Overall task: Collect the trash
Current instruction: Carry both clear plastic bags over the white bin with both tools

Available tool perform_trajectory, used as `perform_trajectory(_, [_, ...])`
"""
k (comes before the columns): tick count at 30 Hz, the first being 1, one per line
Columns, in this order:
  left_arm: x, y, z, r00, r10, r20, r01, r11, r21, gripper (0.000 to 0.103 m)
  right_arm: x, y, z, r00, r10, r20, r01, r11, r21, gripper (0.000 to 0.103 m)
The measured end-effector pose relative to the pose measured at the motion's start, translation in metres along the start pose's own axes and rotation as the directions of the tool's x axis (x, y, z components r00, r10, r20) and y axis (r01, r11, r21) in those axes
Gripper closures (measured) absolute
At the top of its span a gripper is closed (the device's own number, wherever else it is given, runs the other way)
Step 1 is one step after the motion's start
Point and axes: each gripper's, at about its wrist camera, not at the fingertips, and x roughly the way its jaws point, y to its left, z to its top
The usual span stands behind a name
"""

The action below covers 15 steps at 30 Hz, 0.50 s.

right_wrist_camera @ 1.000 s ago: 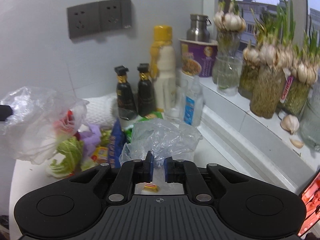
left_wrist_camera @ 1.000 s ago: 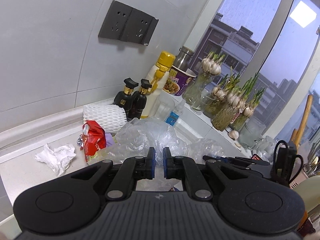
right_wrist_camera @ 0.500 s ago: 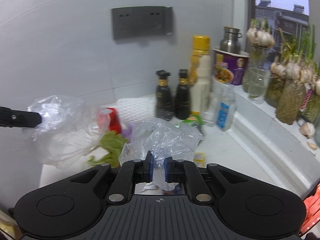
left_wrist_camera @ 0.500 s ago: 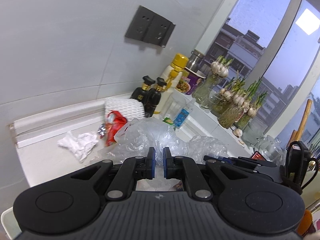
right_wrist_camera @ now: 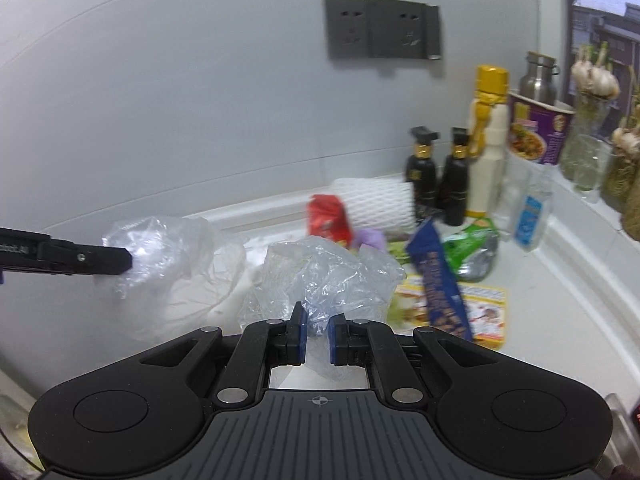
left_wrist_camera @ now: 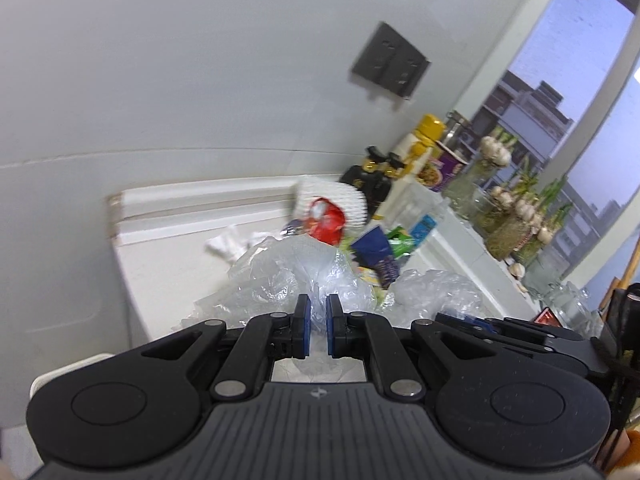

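A clear plastic bag [left_wrist_camera: 280, 276] hangs stretched between both grippers above the white counter. My left gripper [left_wrist_camera: 316, 320] is shut on one edge of it, and its black tip [right_wrist_camera: 120, 258] shows at the left of the right wrist view. My right gripper [right_wrist_camera: 318, 334] is shut on the other edge of the bag [right_wrist_camera: 332, 276]. Behind the bag lies loose trash: a red wrapper [right_wrist_camera: 330, 216], a blue wrapper [right_wrist_camera: 440, 288], a green wrapper [right_wrist_camera: 472, 248], a yellow flat packet [right_wrist_camera: 484, 312], a white tissue [left_wrist_camera: 224, 244] and a white foam net [right_wrist_camera: 380, 204].
Two dark bottles [right_wrist_camera: 422, 168], a yellow-capped bottle [right_wrist_camera: 490, 140] and a purple noodle cup [right_wrist_camera: 536, 128] stand by the wall. Jars of sprouting garlic [left_wrist_camera: 512, 216] line the window sill. A grey socket plate [right_wrist_camera: 380, 28] is on the wall. The counter ends at its left edge [left_wrist_camera: 124, 264].
Both grippers have carried the bag leftward, away from the window, still shut on it. The trash pile now looks farther off, and the blue, green and yellow packets are uncovered.
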Motion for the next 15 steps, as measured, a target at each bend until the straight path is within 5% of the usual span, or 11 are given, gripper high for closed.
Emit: perform_trajectory(15, [-0.035, 0.071, -0.026, 0.993, 0.119, -0.006, -0.118, 0.976, -0.182, 0.096, 0.021, 0.072, -0.010, 0.979, 0.168, -0.112, -0.169, 0.986, -0.004, 0.094])
